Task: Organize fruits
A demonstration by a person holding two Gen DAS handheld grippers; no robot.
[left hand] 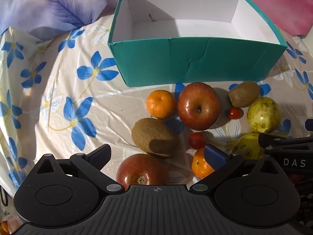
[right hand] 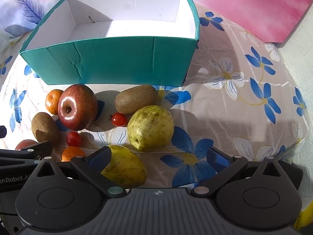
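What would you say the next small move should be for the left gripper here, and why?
Probably lower the left gripper and close on the near kiwi. Its jaws stand wide open and hold nothing, the kiwi lies just ahead between them, and the teal box is empty, with all the fruit lying on the cloth.

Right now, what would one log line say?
box: empty | fruit: all on cloth | left gripper: open | right gripper: open, nothing held

Glossy floral tablecloth [right hand: 244, 90], blue and white flowers, covered surface. Pink-purple feather-print backdrop [left hand: 58, 5] behind. Pale textured wall [right hand: 301, 45] at right. Hard sunlight, sharp shadows.
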